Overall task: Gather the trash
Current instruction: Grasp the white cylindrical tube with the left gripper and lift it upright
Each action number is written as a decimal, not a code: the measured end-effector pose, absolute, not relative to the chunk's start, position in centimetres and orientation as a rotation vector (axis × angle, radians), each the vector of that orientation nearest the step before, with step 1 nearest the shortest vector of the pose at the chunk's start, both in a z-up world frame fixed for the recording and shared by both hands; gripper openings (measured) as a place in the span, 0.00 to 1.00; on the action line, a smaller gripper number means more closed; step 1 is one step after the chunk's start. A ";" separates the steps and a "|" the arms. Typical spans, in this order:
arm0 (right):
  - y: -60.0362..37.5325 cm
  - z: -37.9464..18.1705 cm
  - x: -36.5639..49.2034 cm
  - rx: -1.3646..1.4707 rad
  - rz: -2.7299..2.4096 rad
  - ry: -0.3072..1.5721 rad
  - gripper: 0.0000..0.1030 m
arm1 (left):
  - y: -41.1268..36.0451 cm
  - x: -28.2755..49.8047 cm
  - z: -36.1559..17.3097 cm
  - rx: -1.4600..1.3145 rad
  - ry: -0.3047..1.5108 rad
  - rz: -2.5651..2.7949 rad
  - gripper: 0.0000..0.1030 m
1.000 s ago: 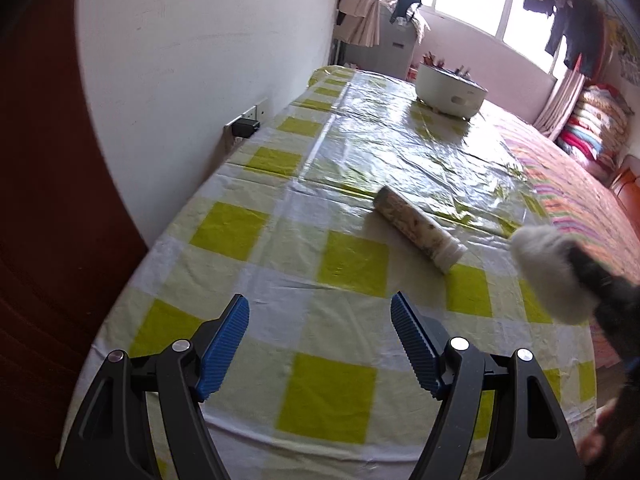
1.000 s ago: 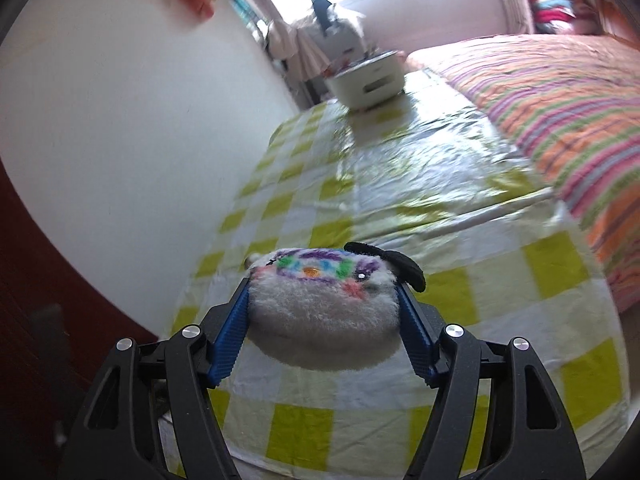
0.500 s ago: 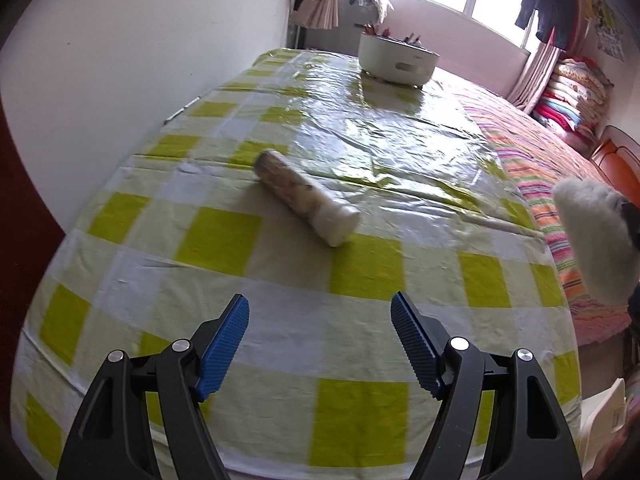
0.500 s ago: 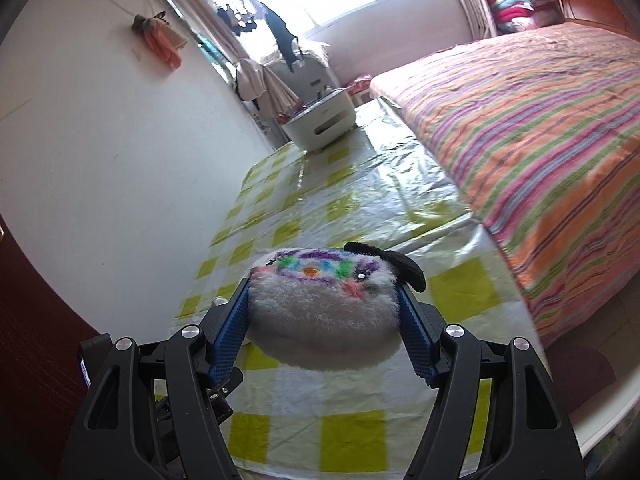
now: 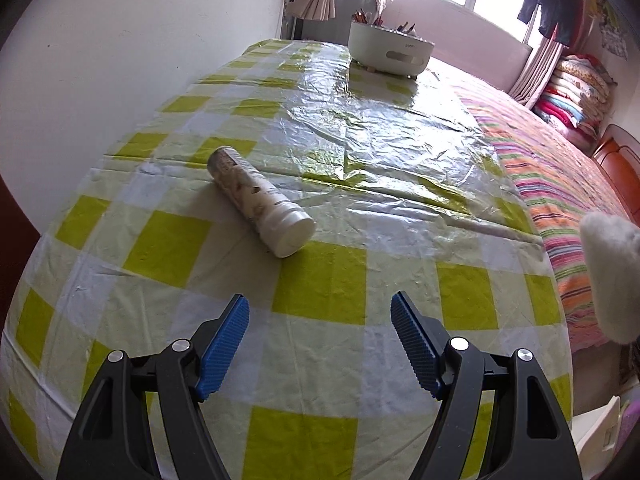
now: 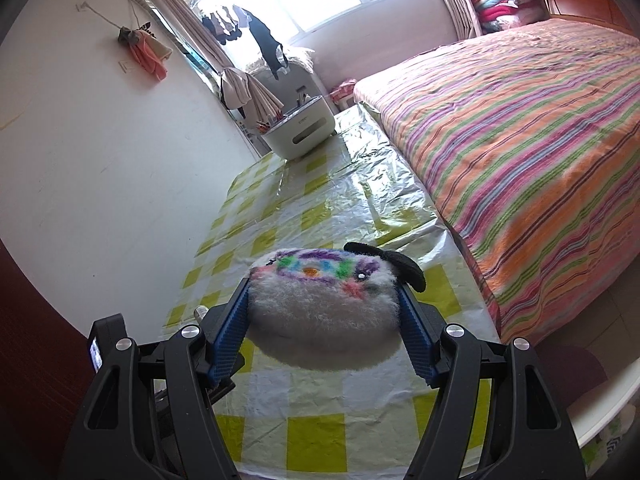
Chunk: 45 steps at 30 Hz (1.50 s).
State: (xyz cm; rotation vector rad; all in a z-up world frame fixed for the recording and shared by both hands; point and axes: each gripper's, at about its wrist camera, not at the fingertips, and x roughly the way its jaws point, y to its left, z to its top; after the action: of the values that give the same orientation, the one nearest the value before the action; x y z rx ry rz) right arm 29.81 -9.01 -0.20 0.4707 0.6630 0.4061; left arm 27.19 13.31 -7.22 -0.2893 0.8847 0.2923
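Note:
A white cylindrical bottle (image 5: pixel 260 202) lies on its side on the yellow-checked tablecloth (image 5: pixel 320 288), ahead and a little left of my left gripper (image 5: pixel 320 332), which is open and empty above the table's near end. My right gripper (image 6: pixel 324 320) is shut on a white fluffy plush toy (image 6: pixel 324 300) with a coloured face and a black ear, held above the table. The toy also shows at the right edge of the left wrist view (image 5: pixel 612 276). The left gripper's body shows at the lower left of the right wrist view (image 6: pixel 108 344).
A white basket (image 5: pixel 390 50) holding small items stands at the table's far end by the window. A bed with a striped cover (image 6: pixel 540 140) runs along the table's right side. A white wall (image 5: pixel 120 60) borders the left. Folded blankets (image 5: pixel 576 88) are stacked at the far right.
My left gripper has swung right and moved nearer the bottle, which now lies closer and more central. My right gripper has risen and turned toward the bed, still holding the plush toy.

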 end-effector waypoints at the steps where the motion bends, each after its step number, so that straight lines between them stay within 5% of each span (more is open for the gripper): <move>1: -9.2 -0.3 29.8 0.473 0.406 0.662 0.65 | 13.3 27.4 -7.3 -0.295 0.885 0.293 0.69; 19: -10.0 -1.2 30.2 0.531 0.386 0.671 0.66 | 17.5 30.0 -5.8 -0.380 0.828 0.416 0.69; 38: -9.6 -1.2 29.7 0.513 0.405 0.664 0.66 | 20.4 33.0 -8.0 -0.342 0.963 0.495 0.69; 41: -9.7 -1.2 29.5 0.515 0.408 0.662 0.67 | 20.5 33.1 -8.3 -0.314 0.967 0.502 0.65; 45: -10.1 -1.2 29.3 0.519 0.405 0.655 0.67 | 20.5 33.1 -8.2 -0.269 0.964 0.514 0.48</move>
State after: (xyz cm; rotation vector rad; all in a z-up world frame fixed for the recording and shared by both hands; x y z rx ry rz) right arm 29.32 -10.05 -1.17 0.5186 0.6552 0.4048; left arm 33.08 20.54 -8.25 -0.2692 0.9643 0.5138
